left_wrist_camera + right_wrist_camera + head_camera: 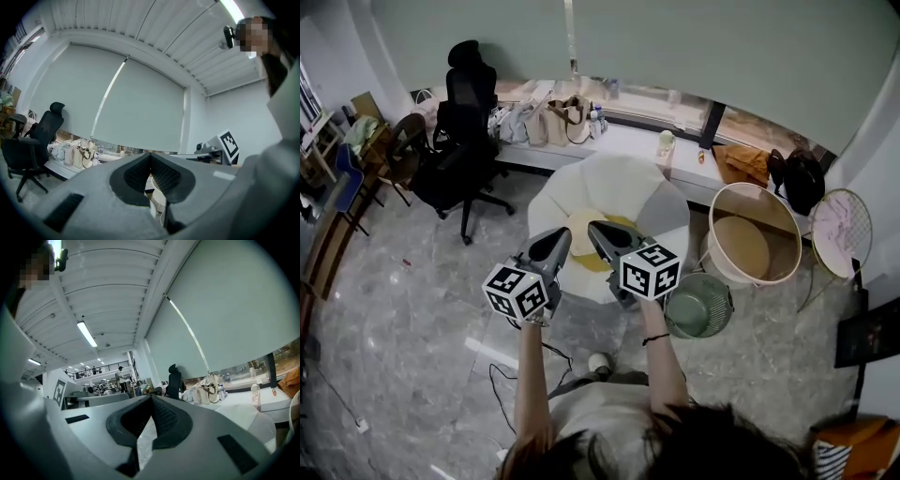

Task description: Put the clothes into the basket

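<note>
Left gripper [150, 155]: jaws together at the tips, nothing between the pads. Right gripper [151, 399]: jaws likewise closed and empty. Only white cloth shows through the slit below the pads, lying beyond them, not gripped. Both point roughly level, side by side, with the tips close together.

Straight ahead of and below both tips is a yellow garment [579, 251]. It lies on a white cloth [614, 187] spread over some round support. Judged from the head view, the yellow piece sits between the two grippers' lines, a shade nearer the left one. Either hand could take it.

Key relation: the big cream basket [754, 186] stands on the floor to the right of the white cloth, close beside it. The carry would therefore go rightward, and the right hand is the nearer one. A smaller green bin [692, 311] stands on the floor just in front of the basket, closer to the person. I judge the cream one to be the target, not with certainty.

Hard to read:
- The grippers cover much of the yellow garment, so its long axis cannot be told.
- Whether the white cloth is itself clothing or only a cover cannot be told.
- The support under it is hidden.
- An orange cloth [742, 164] lies on the window ledge well beyond the basket. Whether it counts as task clothing is unclear.
- Neither gripper view shows the basket.
</note>
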Tool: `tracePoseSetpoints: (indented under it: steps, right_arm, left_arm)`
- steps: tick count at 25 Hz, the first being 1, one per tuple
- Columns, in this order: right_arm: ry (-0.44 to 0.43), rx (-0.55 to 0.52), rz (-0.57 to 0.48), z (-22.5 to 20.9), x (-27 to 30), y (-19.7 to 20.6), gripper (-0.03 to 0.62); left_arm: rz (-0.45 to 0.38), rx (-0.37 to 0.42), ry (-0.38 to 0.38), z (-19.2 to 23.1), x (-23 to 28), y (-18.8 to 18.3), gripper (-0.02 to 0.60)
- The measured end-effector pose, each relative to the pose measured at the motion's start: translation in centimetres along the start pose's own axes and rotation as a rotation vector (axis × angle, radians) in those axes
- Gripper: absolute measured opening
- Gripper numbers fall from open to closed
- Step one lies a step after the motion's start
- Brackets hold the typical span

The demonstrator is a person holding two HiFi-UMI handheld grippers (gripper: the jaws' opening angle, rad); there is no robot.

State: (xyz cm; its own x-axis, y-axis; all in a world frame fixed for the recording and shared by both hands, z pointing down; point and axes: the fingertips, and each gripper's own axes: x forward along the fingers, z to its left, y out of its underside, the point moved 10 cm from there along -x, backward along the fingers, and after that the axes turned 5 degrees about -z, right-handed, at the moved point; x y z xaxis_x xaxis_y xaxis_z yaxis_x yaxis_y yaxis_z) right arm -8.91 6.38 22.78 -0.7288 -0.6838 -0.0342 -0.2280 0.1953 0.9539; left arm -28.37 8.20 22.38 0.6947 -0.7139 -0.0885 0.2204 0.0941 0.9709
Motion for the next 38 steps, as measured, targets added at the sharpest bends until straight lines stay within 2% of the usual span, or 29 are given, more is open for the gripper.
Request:
tracePoseSetpoints:
  steps: [8,17,29,38]
  right_arm:
    - [0.044,0.02,0.013,-0.7,1.5,0.8,0.009]
    - [0.026,0.018,0.04,-2.9,4.7,0.6,0.009]
    - [-0.014,0.038,0.021,-11.3,11.4,-3.1,0.009]
    - [-0.064,0.038,0.064,-15.5,15.2,-3.6,0.008]
  left_arm:
    - [0.022,-0.028,0.011,1.8,0.1,1.1,0.011]
    - [0.015,-0.051,-0.019,4.4,1.8,1.2,0.011]
    - [0.003,-0.041,-0.032,10.3,9.7,-0.1,0.011]
    - [-0.018,-0.058,-0.094,13.4,13.0,0.1,0.011]
